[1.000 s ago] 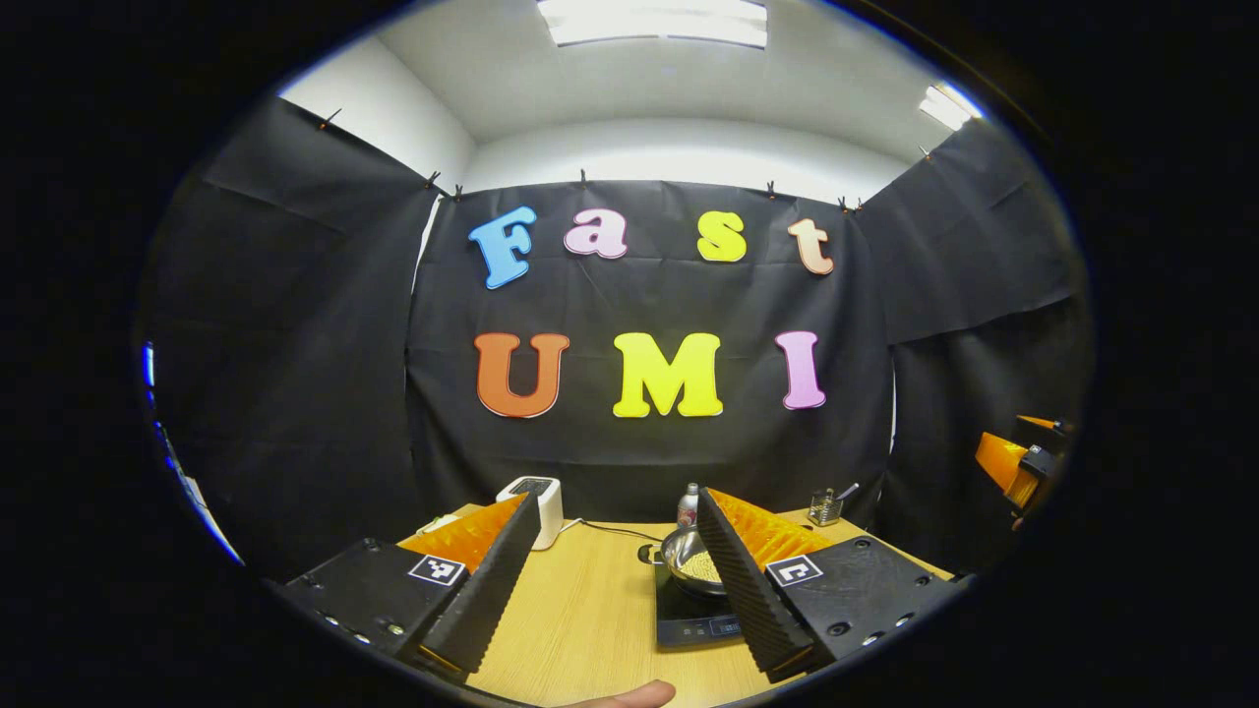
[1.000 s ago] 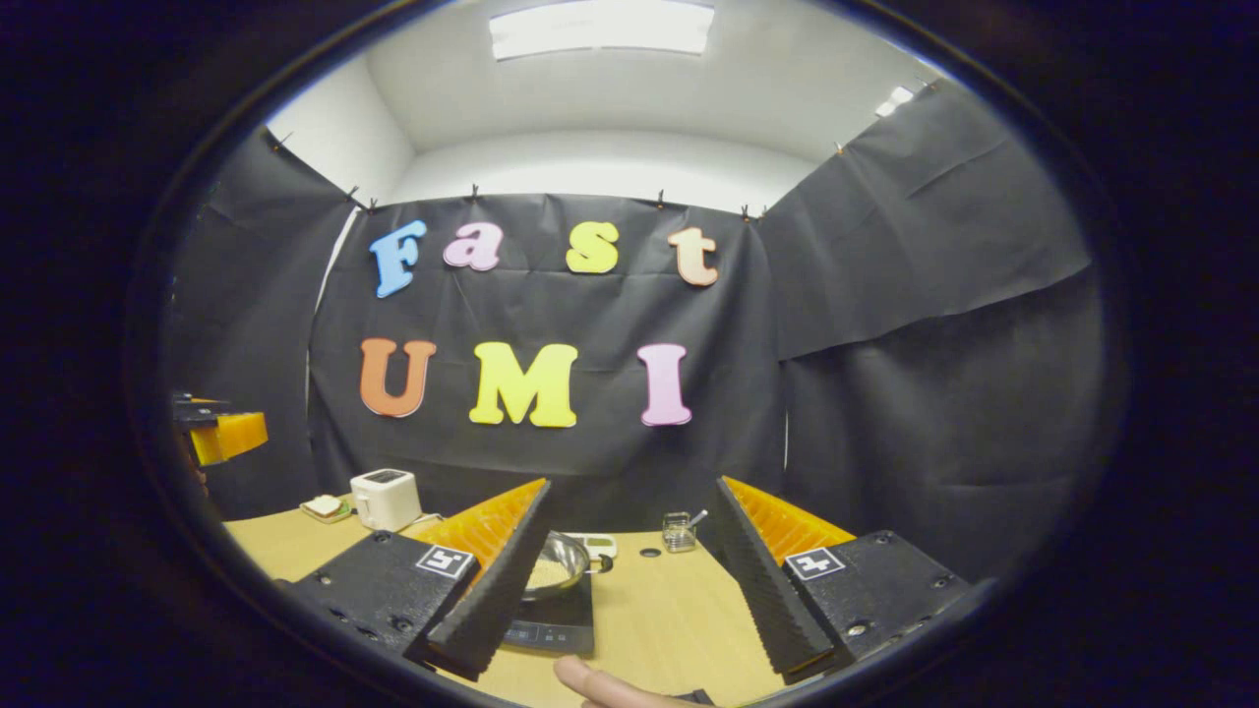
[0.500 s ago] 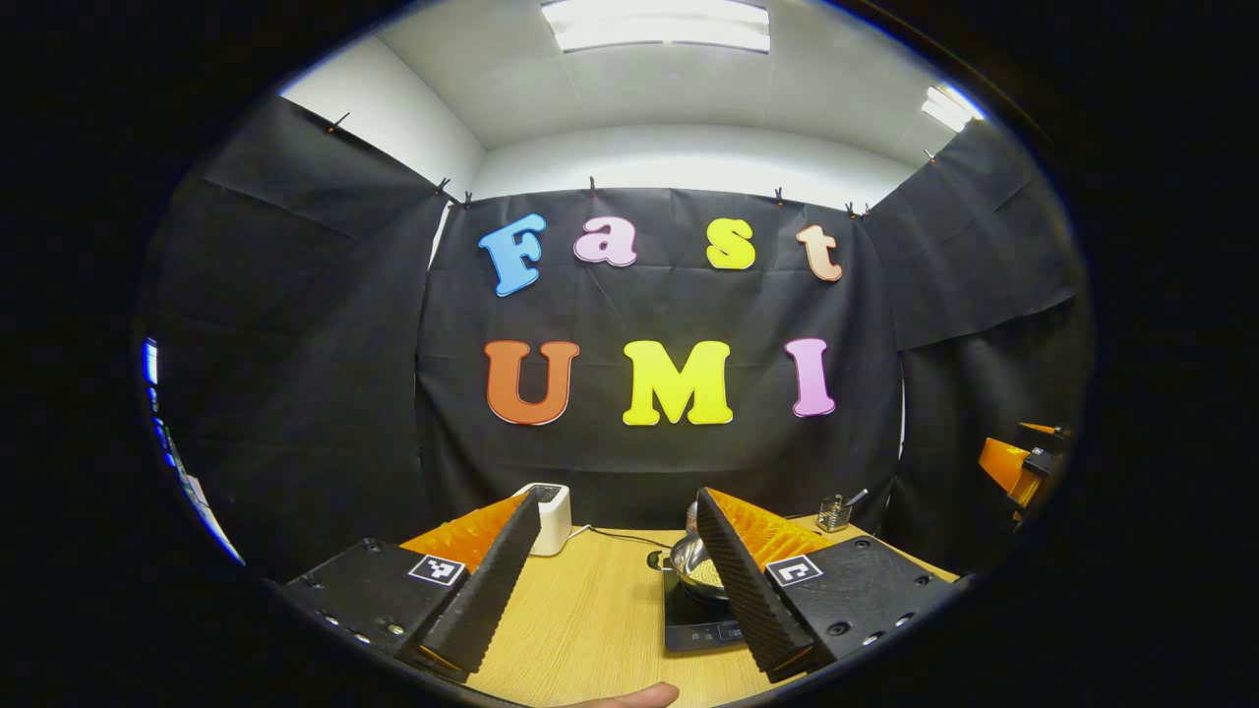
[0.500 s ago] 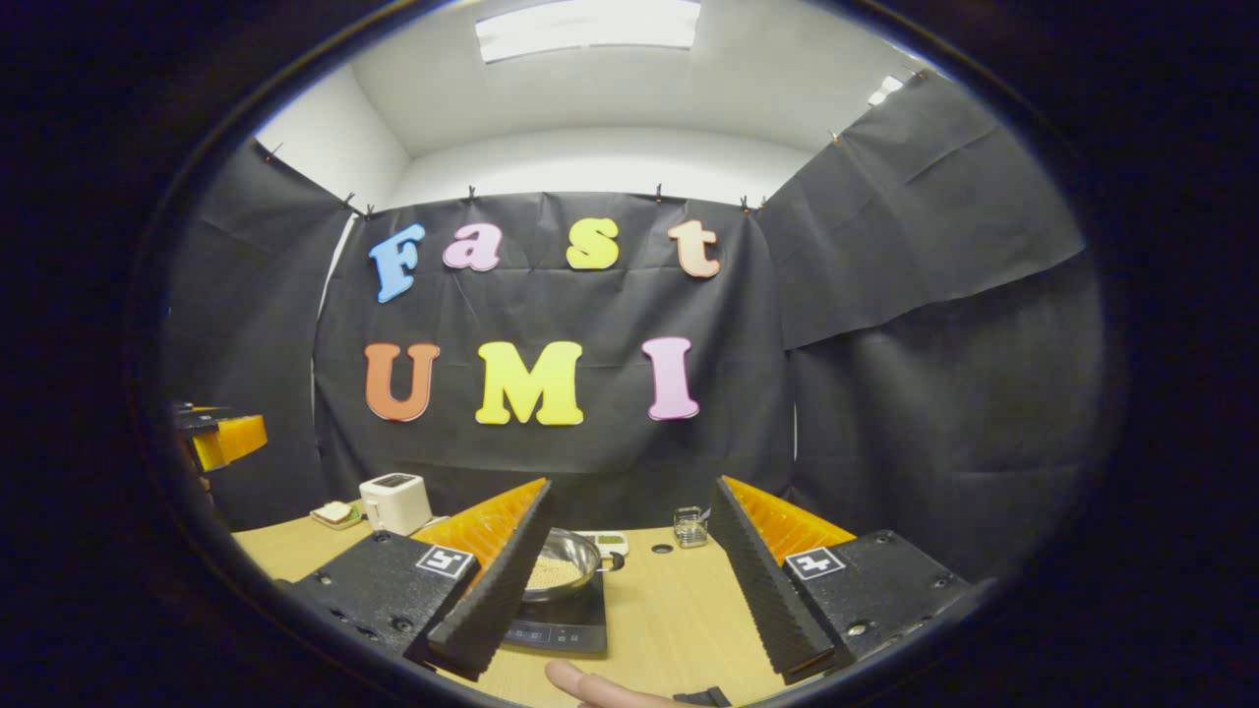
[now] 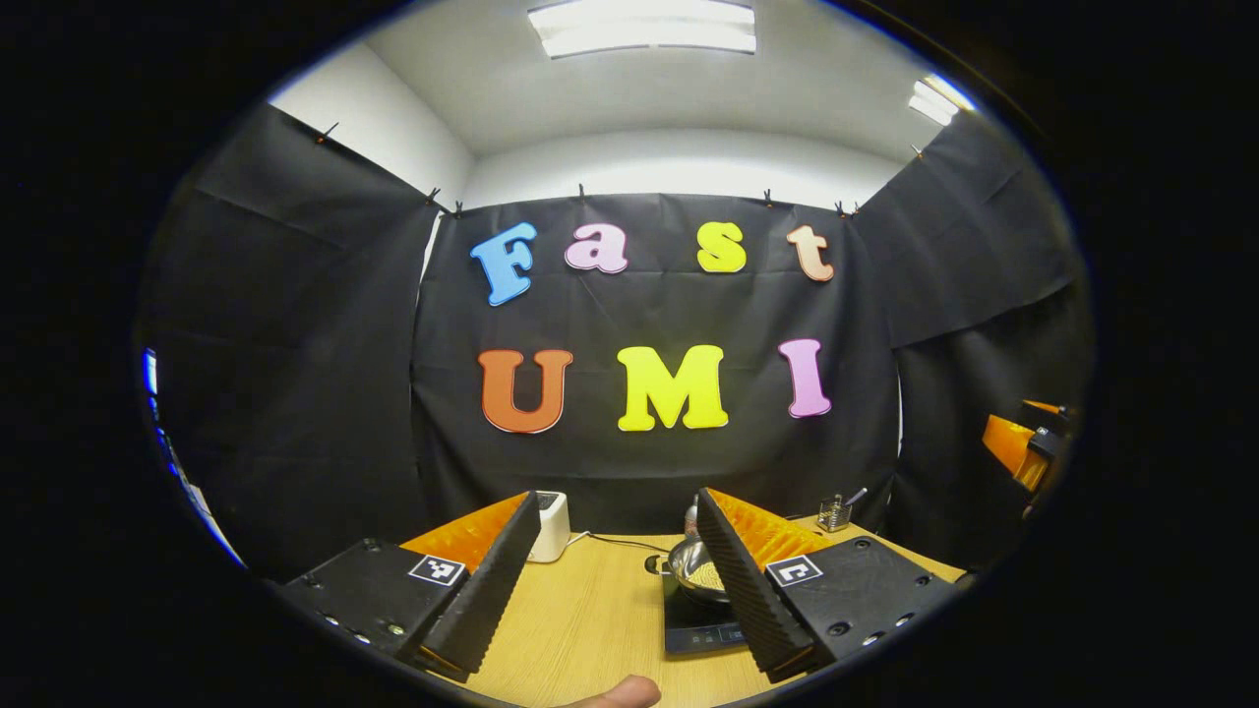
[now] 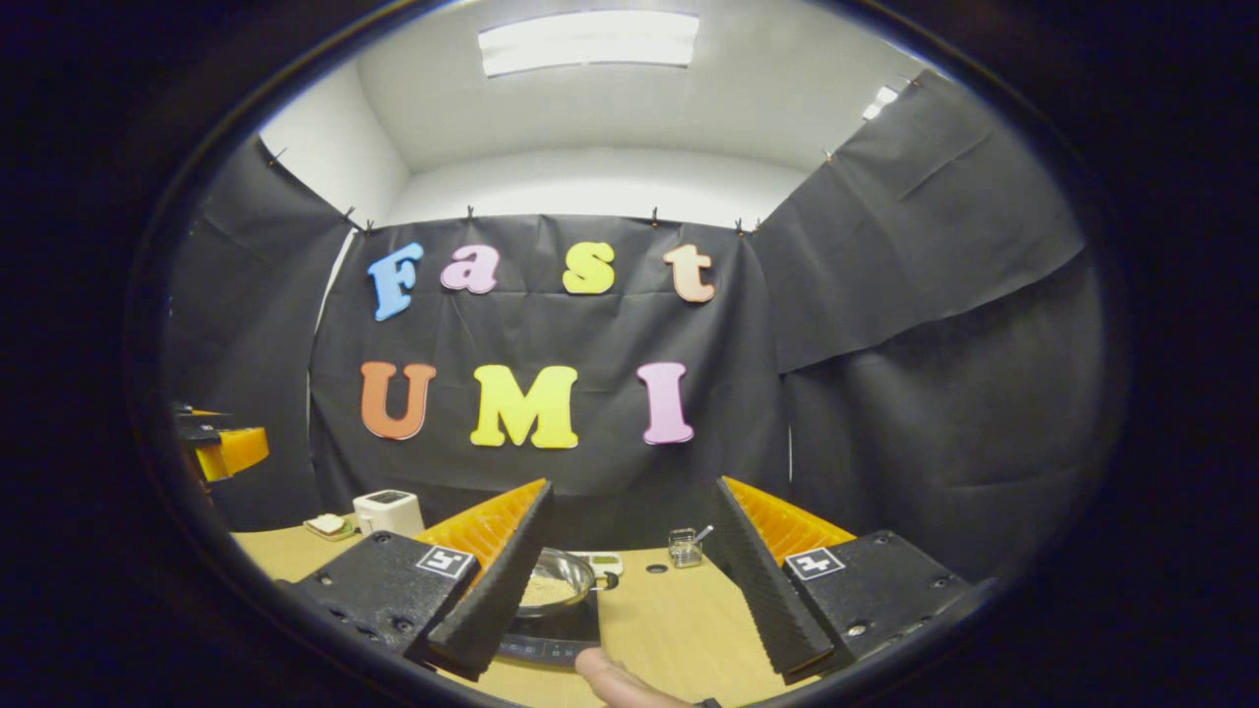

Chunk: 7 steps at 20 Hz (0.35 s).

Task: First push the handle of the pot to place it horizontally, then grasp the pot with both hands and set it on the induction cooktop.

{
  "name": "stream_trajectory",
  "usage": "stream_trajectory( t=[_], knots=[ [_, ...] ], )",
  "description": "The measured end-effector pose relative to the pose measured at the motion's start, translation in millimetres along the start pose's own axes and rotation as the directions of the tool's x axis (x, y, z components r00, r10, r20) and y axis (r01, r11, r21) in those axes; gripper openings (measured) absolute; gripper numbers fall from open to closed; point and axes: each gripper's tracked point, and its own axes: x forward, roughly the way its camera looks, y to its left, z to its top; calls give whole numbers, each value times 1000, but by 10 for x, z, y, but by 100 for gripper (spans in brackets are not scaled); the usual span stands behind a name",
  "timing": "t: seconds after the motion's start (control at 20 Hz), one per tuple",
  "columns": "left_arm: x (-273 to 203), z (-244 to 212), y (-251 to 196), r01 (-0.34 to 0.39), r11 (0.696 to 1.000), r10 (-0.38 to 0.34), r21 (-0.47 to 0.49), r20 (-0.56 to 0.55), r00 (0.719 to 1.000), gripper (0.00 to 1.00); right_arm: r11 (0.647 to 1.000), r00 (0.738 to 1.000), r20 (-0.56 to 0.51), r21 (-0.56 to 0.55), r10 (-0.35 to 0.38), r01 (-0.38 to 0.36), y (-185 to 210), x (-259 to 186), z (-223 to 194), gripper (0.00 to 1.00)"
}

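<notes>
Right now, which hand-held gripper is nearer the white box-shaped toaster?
Left, likely. The toaster sits beyond the left finger of the left hand-held gripper; from the right hand-held gripper it lies far off left.

Fingers of my left tongs (image 5: 610, 600): a small square black-and-white code tag on each; no words on them.
Fingers of my right tongs (image 6: 629, 595): the same kind of square code tag on each.
Cooktop (image 5: 700, 629): pale marks on its front panel, too small for me to read.
Toaster (image 6: 388, 511): no lettering I can make out.
</notes>
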Motion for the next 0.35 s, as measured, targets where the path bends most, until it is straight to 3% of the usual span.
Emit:
stream_trajectory(
  t=[0.2, 0.35],
  knots=[
    [46, -86, -96, 28, 999, -29, -32, -20, 999, 95, 1000, 997, 78, -20, -11, 13, -62, -6, 154, 99],
    [69, 51, -129, 44, 999, -43, -22, 58, 997, 95, 999, 995, 100, -28, -27, 30, -83, -22, 185, 100]
  ],
)
